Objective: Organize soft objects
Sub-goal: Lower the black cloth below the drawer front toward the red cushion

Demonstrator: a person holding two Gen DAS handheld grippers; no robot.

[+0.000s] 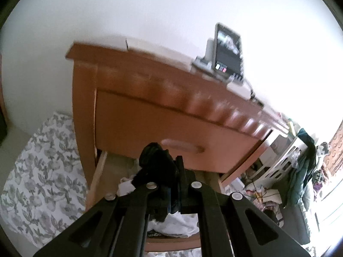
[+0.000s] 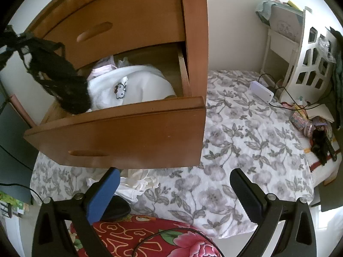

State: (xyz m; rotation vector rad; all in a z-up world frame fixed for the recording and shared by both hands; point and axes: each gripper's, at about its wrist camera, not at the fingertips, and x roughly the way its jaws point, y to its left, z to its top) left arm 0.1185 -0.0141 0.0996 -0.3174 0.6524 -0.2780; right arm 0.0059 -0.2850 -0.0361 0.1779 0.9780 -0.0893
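A black lace garment (image 2: 53, 72) is being pinched in the left gripper's (image 1: 169, 184) closed jaws, partly hiding the open wooden drawer (image 2: 120, 132); the right gripper's (image 2: 173, 184) jaws are being held wide, empty, over the floral bedspread (image 2: 246, 132).

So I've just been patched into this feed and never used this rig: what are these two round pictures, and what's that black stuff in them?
No robot here: a person carries a two-finger tool in each hand, and each tool has a wide-angle camera looking out along its fingers, hence the round pictures.

The left tool is shut on a black lacy garment, held up in front of a wooden dresser. The right camera shows that same garment dangling over the open drawer, which holds a white garment with a cartoon cat.

The right tool is open and holds nothing. Below it lie a floral bedspread, some white cloth and a red flowered blanket.
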